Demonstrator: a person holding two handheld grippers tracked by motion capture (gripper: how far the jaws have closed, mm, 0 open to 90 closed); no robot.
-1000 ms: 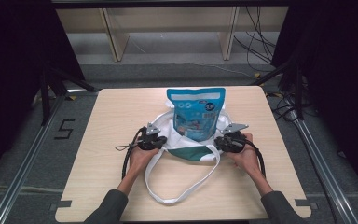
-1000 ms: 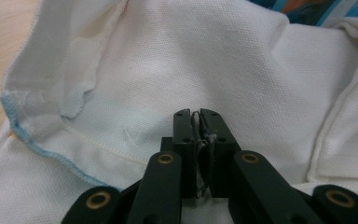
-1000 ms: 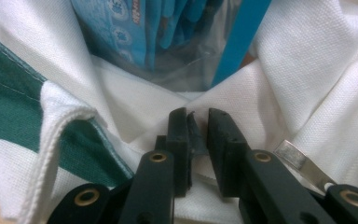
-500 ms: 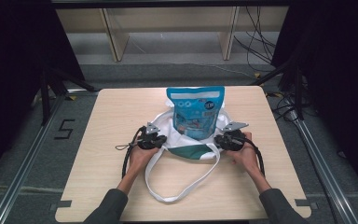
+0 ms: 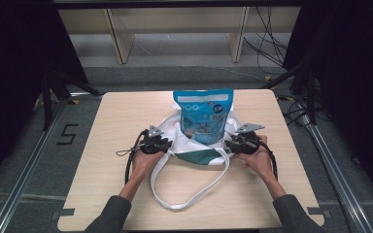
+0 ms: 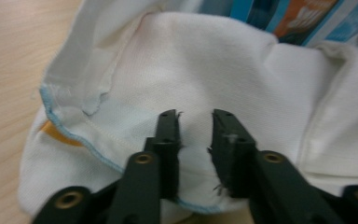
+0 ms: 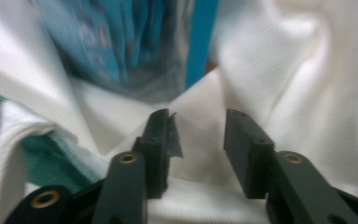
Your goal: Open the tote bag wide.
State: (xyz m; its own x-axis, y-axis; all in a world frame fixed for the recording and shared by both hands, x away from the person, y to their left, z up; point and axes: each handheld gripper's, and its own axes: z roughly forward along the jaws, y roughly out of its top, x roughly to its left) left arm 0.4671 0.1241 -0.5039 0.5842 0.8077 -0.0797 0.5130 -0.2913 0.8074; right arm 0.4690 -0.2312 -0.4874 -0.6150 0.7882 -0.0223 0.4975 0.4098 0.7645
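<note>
Tote bag (image 5: 199, 145) of white cloth lies near the middle of the table (image 5: 116, 116), its mouth facing twelve o'clock and its long white straps (image 5: 184, 194) looping back toward us at six o'clock. We have a blue snack pouch (image 5: 205, 114) going into it: the pouch's lower part sits inside the opening, while most of its printed face sticks out toward twelve o'clock, on the far cloth and the table. We judge the loading as partly done; the pouch has yet to slide fully under the cloth, and the straps lie slack and ungathered.

Our left gripper (image 5: 156, 144) sits at the bag's nine o'clock edge. In the left gripper view its jaws (image 6: 195, 140) stand a narrow gap apart with the white fabric (image 6: 223, 70) bunched between and behind them, close to a blue-stitched hem (image 6: 70, 133); we cannot tell whether any cloth is pinched. Our right gripper (image 5: 240, 142) is at the three o'clock edge. In the right gripper view its jaws (image 7: 198, 140) stand wider, parted over a fold of white cloth, with the pouch's blue side (image 7: 121, 42) just beyond and a green panel (image 7: 42, 163) of the bag low at eight o'clock.

What is left, as we read it, is to draw the mouth up over the pouch.
</note>
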